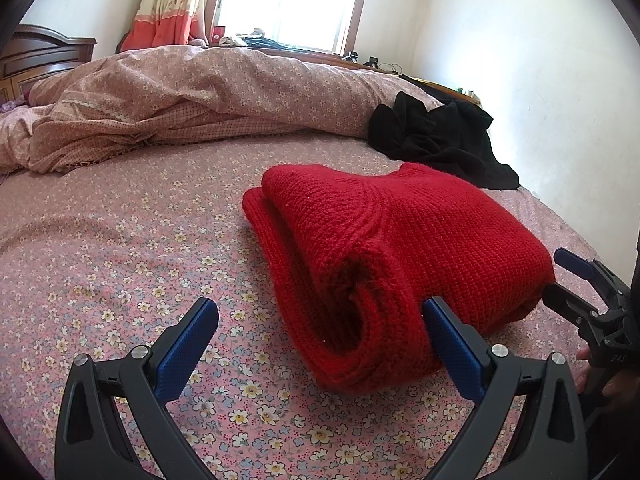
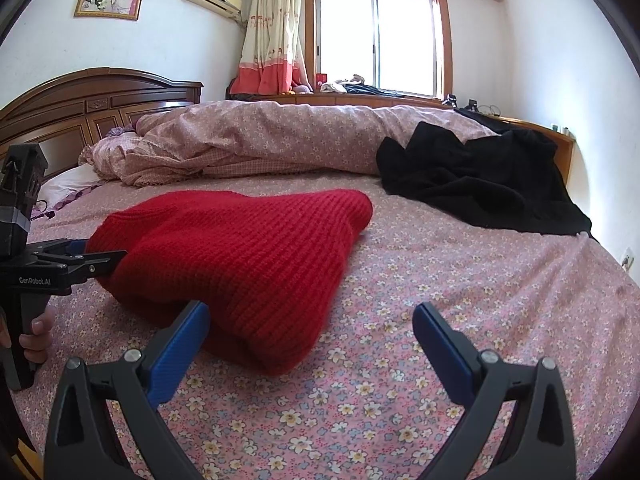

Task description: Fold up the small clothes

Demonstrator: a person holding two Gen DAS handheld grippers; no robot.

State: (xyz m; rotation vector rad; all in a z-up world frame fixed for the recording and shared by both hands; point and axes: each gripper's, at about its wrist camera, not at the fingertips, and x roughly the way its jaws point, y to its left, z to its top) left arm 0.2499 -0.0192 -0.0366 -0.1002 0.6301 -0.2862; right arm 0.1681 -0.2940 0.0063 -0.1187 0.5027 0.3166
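— Where do you stand with the fold?

— On the bed (image 2: 460, 280), the red sweater (image 1: 400, 240) looks already folded into a thick bundle, so I judge you are at the end of this piece. Behind the sweater runs the heaped quilt (image 1: 180, 96); behind it and to the right lies the black garment (image 2: 480, 176), still crumpled and probably next.

— And your grippers?

— Your left gripper (image 1: 320, 344) sits at the sweater's near corner, its fingers (image 1: 450, 340) spread apart, one touching the rolled edge, nothing pinched. Your right gripper (image 2: 310, 334) waits at the sweater's other near corner, fingers wide apart, one against the knit, holding nothing.

— What does the next move call for?

— Either press the bundle flat, since the rolled edge stands proud, or lift both grippers clear and reach past the sweater for the black garment.

— Anything in your way?

— Only the sweater itself: cross over it low and you may drag the fold open. The quilt crowds the black garment from behind.
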